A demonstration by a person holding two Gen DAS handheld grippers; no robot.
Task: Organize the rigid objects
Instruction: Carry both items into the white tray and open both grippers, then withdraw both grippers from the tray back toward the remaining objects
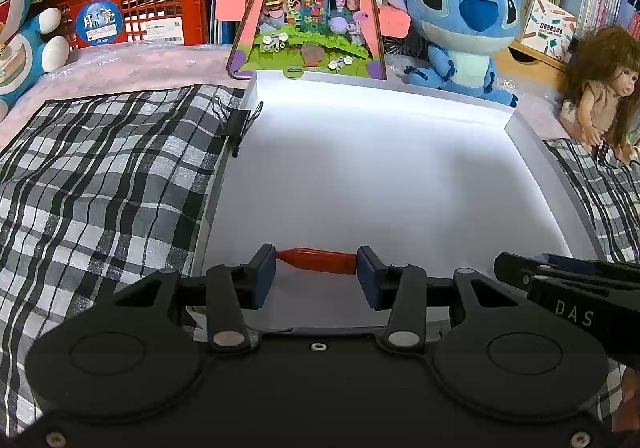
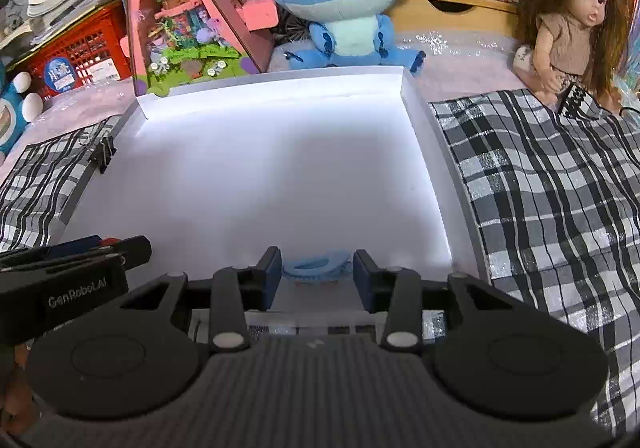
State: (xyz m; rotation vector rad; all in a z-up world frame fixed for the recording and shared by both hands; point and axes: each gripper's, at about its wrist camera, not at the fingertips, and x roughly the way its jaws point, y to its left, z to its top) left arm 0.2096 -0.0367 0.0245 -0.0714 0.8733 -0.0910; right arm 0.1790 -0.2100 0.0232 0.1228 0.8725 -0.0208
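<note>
White tray near edge | red marker is clamped lengthwise by left tongs | blue ring is bracketed by right tongs, grip cannot be told

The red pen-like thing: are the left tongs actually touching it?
Touching. In the left wrist view both blue pads of the left tongs press the ends of the red pen-like thing, no gap showing.
</note>
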